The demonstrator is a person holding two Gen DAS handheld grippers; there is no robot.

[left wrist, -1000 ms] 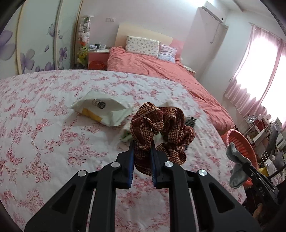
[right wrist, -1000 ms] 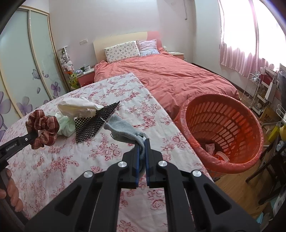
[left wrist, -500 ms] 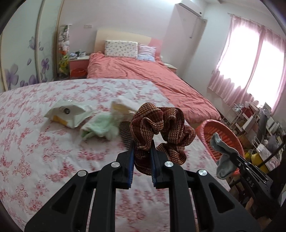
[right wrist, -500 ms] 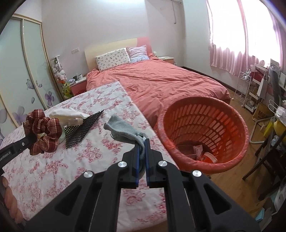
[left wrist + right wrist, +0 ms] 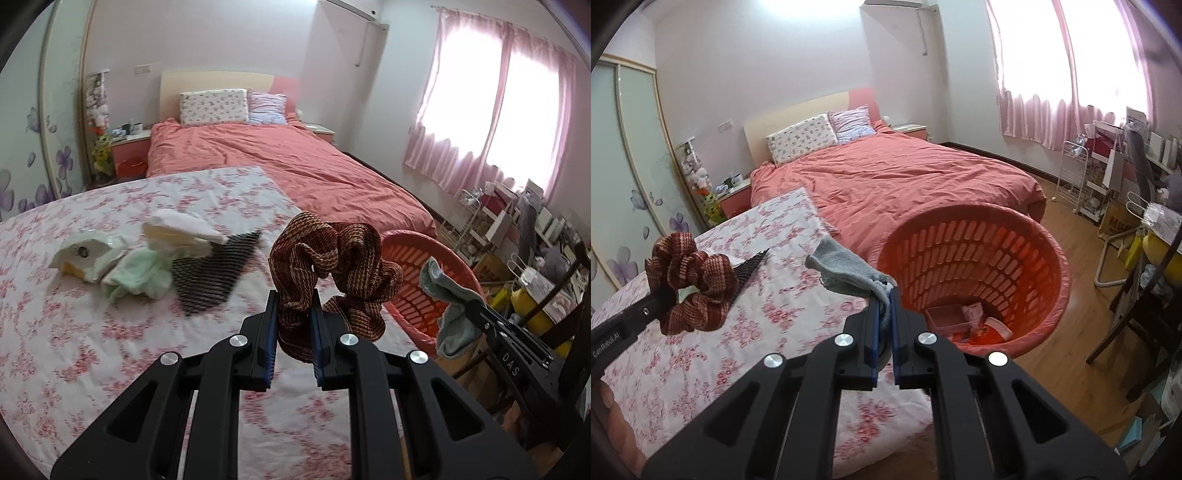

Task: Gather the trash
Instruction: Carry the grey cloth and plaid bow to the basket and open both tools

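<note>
My left gripper is shut on a brown-red checked scrunchie, held above the flowered tablecloth. The same scrunchie shows at the left of the right wrist view. My right gripper is shut on a grey-green rag, which hangs just left of the orange basket. That rag also hangs in front of the basket in the left wrist view. On the cloth lie a black mesh piece, a pale green cloth, a white wrapper and a white-yellow packet.
The basket holds a pink box and papers. A bed with a salmon cover stands behind the table. At the right are a white wire rack, a dark chair and a cluttered desk on the wooden floor.
Both grippers have swung right with their loads. The basket has come closer and more central in both views. The litter on the cloth has slid to the left of the left wrist view.
</note>
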